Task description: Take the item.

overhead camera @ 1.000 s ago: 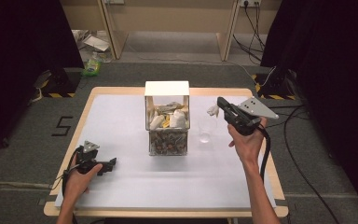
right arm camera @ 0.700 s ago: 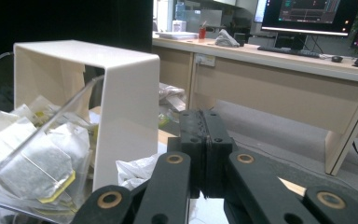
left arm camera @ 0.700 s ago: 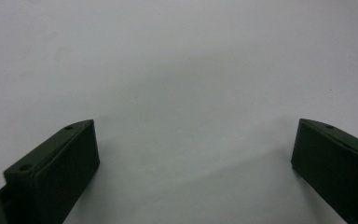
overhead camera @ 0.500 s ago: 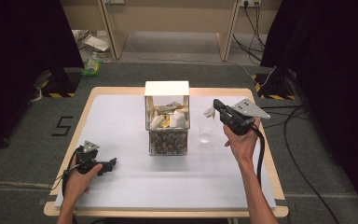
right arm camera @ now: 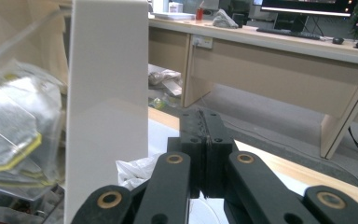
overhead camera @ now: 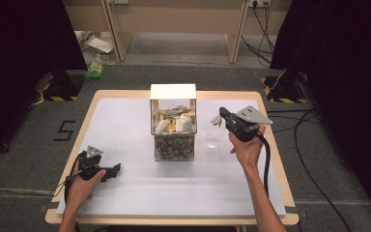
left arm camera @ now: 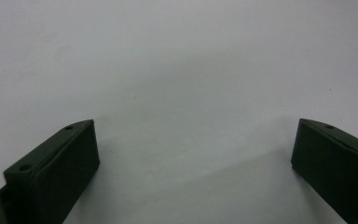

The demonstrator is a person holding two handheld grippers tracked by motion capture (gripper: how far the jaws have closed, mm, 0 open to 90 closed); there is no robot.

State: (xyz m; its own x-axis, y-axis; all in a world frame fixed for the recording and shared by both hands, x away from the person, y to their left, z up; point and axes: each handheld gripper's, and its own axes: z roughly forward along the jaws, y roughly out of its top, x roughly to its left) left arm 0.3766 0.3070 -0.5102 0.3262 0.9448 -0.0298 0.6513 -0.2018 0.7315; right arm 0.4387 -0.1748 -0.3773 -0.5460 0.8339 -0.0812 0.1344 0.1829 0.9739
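Right claw [overhead camera: 217, 119] is clamped shut on a small white packet [overhead camera: 215, 120], held up just right of the clear box [overhead camera: 173, 126] and above a clear cup [overhead camera: 212, 136]. Left claw [overhead camera: 118, 167] sits wide open and empty on the worktop [overhead camera: 125, 130], well apart from the box.

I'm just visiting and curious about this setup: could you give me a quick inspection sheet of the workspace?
Surface: white table top, wooden edge.
Job's things: clear box of packets; small clear cup beside it; white packet in the right gripper.
Clutter: nothing seen on the table.
Grippers: right shut on the packet above the cup; left gripper open, resting on the table.
Cables: one trailing from each gripper; more on the floor.
Surroundings: black curtains, desks behind.
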